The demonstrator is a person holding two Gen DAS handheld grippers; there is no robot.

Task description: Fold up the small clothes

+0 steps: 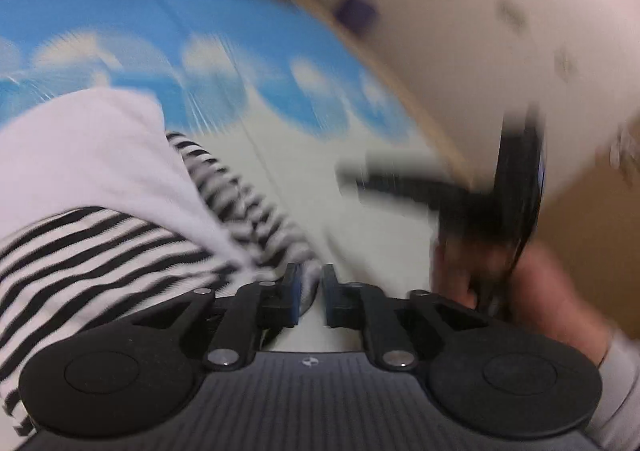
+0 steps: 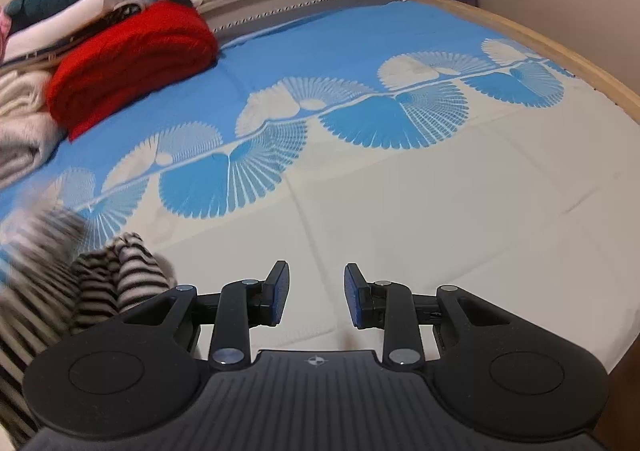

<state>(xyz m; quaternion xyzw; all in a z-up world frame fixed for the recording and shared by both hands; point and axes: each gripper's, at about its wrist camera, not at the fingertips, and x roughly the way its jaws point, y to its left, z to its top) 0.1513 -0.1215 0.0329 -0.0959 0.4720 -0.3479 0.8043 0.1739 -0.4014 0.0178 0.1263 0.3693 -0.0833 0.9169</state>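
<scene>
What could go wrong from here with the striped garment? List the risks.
1. The left gripper has its jaws slightly apart with a bit of the striped garment between them; the cloth could slip free or snag.
2. The left wrist view is smeared by motion, so the bunched garment may unfold or land crooked.
3. The right gripper hangs open over the bedsheet, holding nothing, so the other side is unsupported.
</scene>
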